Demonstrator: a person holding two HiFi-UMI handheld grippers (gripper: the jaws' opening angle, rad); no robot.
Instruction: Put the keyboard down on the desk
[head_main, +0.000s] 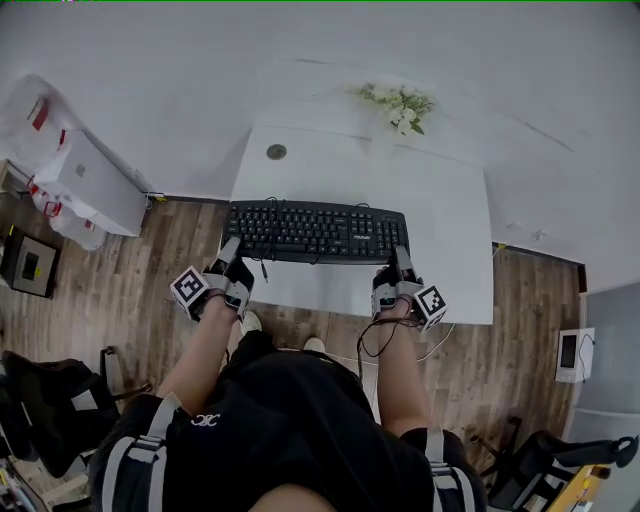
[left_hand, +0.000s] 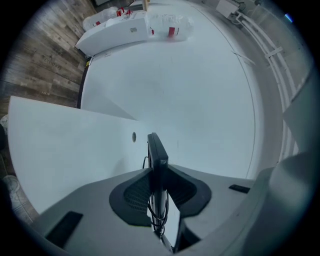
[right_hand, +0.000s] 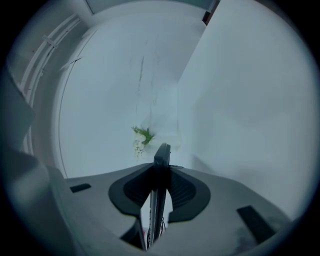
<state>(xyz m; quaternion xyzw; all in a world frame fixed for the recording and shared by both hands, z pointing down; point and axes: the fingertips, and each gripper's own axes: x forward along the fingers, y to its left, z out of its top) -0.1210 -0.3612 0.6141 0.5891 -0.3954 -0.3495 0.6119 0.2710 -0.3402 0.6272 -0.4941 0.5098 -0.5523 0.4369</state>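
L gripper (head_main: 232, 252) & R gripper (head_main: 398, 262), both clamped on keyboard (head_main: 315, 232) ends: lower it level, parallel w/ desk (head_main: 350, 165) near edge, then release.

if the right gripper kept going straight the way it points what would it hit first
Probably the flowers ahead, just beyond the keyboard it holds; depth is unclear.

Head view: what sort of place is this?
Likely an office or lab workspace: a white desk with a black keyboard, a wood floor, and what look like office chairs at the edges.
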